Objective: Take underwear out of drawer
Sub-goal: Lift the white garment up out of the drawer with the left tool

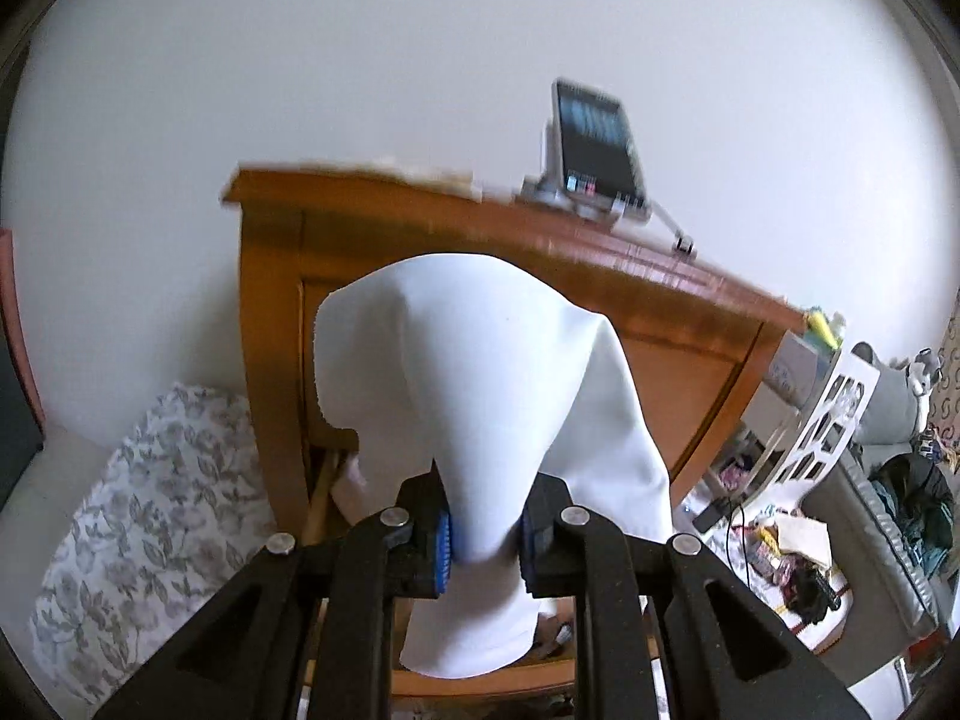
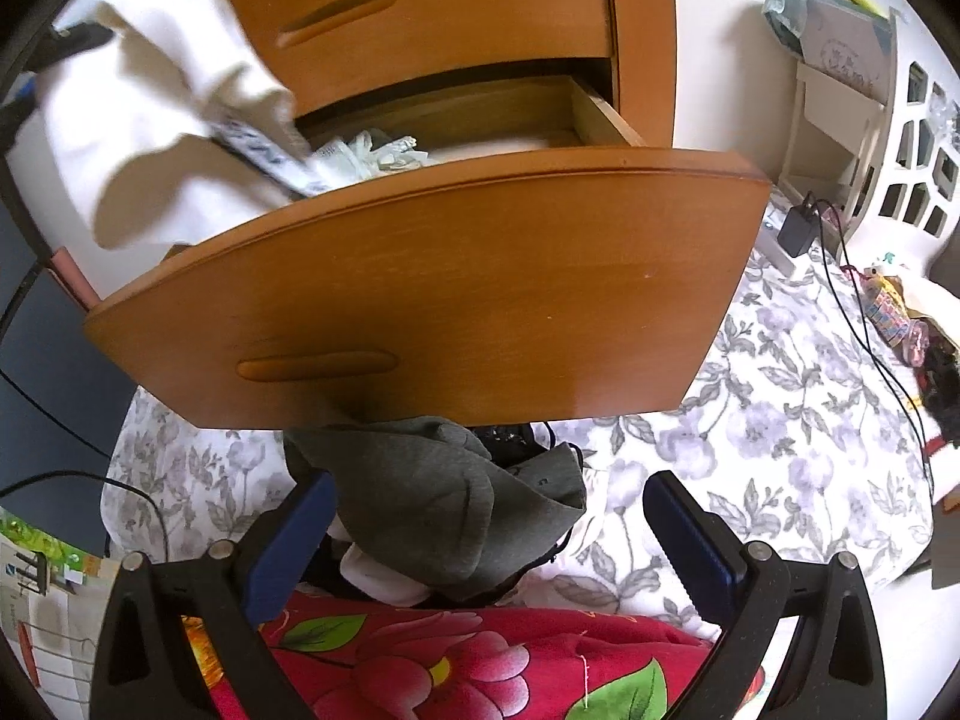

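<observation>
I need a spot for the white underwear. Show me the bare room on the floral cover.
Free: floral cover right of the drawer front, up to the black cable. Smaller strip at lower left. Crowded: grey garment under the drawer, clutter at far right.

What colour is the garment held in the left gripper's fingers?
Plain white cloth garment, clearest in the left wrist view.

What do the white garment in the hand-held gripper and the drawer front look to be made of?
White garment: soft matte fabric, probably cotton knit; it drapes limply from the left hand-held gripper in smooth folds, with no sheen.
Drawer front: wood or wood veneer, honey-coloured with a smooth satin varnish; faint grain lines and a soft light reflection show. Solid or veneer cannot be told.
</observation>
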A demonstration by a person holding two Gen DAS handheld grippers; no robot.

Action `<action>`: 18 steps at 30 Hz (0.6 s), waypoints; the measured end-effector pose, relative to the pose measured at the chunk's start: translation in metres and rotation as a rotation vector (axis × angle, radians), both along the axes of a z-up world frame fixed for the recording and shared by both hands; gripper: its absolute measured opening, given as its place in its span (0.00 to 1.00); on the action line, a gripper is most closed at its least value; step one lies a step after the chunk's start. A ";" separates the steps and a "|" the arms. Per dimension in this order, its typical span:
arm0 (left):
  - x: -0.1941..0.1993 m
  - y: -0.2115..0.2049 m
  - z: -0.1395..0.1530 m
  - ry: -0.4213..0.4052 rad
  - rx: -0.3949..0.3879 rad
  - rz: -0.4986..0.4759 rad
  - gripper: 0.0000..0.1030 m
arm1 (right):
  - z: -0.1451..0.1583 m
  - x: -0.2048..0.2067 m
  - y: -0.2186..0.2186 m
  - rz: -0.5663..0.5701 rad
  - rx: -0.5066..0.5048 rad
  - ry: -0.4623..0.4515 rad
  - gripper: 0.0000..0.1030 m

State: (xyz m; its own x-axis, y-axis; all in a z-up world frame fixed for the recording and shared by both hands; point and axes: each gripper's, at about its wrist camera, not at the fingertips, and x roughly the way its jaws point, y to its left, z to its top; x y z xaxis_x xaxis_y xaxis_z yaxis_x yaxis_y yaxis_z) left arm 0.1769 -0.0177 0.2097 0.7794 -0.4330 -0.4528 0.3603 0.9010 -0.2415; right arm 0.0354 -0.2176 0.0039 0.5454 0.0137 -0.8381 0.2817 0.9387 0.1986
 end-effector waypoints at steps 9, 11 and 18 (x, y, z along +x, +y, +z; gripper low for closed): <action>-0.039 0.039 0.061 -0.129 -0.095 0.055 0.17 | 0.001 -0.002 -0.001 -0.013 -0.006 0.000 1.00; -0.049 0.049 0.073 -0.159 -0.117 0.067 0.17 | 0.002 -0.002 0.000 -0.014 -0.010 -0.001 1.00; -0.090 0.075 0.114 -0.264 -0.142 0.075 0.17 | 0.003 -0.003 0.001 -0.017 -0.020 -0.002 1.00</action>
State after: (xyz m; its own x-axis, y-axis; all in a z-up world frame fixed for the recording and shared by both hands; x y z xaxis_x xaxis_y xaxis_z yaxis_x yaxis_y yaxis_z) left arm 0.0866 0.0573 0.3238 0.8941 -0.4143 -0.1700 0.3611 0.8915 -0.2736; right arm 0.0325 -0.2168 0.0070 0.5469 -0.0122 -0.8371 0.2970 0.9377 0.1804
